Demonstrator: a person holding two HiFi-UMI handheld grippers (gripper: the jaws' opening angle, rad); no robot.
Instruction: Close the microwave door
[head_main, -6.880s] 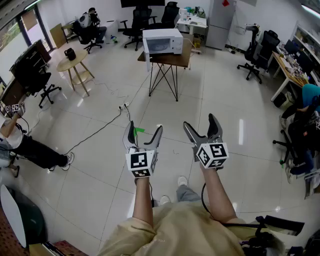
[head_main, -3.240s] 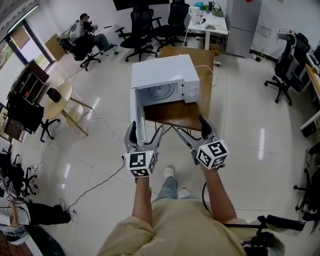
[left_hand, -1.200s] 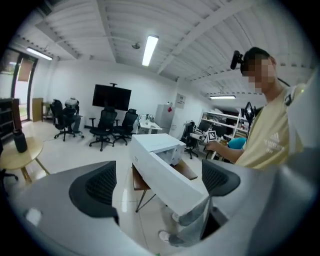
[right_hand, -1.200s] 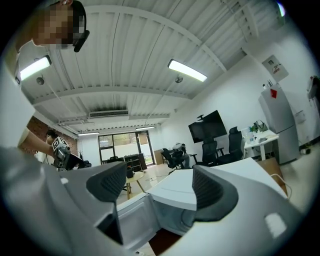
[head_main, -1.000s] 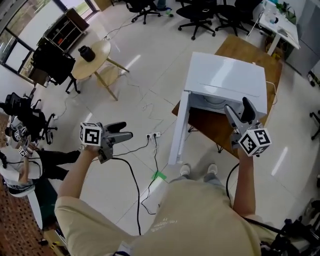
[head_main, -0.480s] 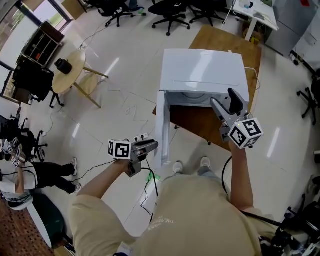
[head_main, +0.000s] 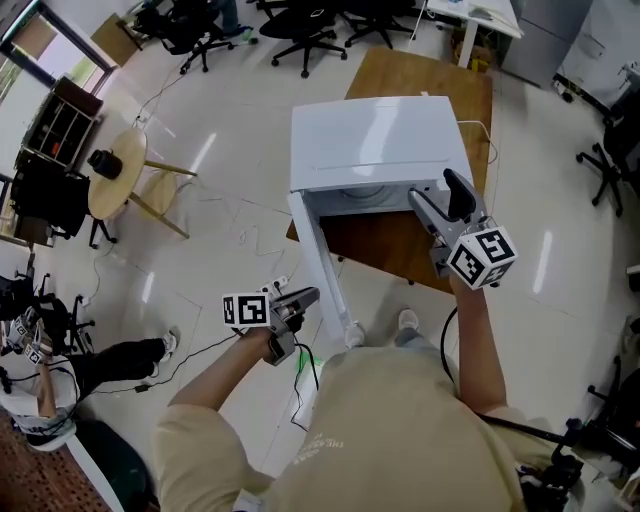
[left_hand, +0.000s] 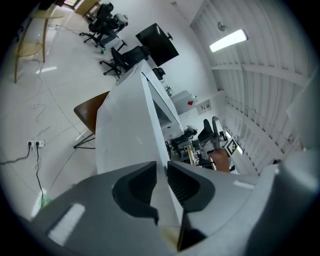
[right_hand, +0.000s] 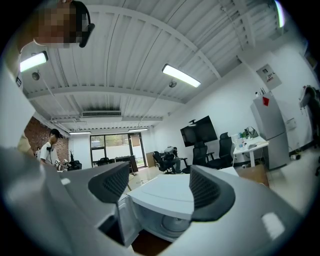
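Note:
A white microwave (head_main: 375, 135) stands on a wooden table (head_main: 400, 250). Its door (head_main: 320, 255) is swung wide open toward me. My left gripper (head_main: 312, 294) is shut, with its tips against the door's outer face near the free edge. In the left gripper view the white door panel (left_hand: 125, 125) runs ahead of the closed left gripper (left_hand: 162, 172). My right gripper (head_main: 440, 197) hovers in front of the microwave's right side with its jaws apart and nothing between them. The right gripper view shows the microwave (right_hand: 165, 197) and its open cavity beyond the right gripper (right_hand: 157, 187).
A round wooden table (head_main: 118, 170) and a seated person (head_main: 90, 360) are at the left. Office chairs (head_main: 310, 20) stand behind the microwave table. A cable with a power strip (head_main: 283, 285) and green tape (head_main: 303, 362) lie on the tiled floor by my feet.
My left gripper swung in from the left and down to the door's outer face, and its jaws closed. The right gripper stayed in front of the microwave.

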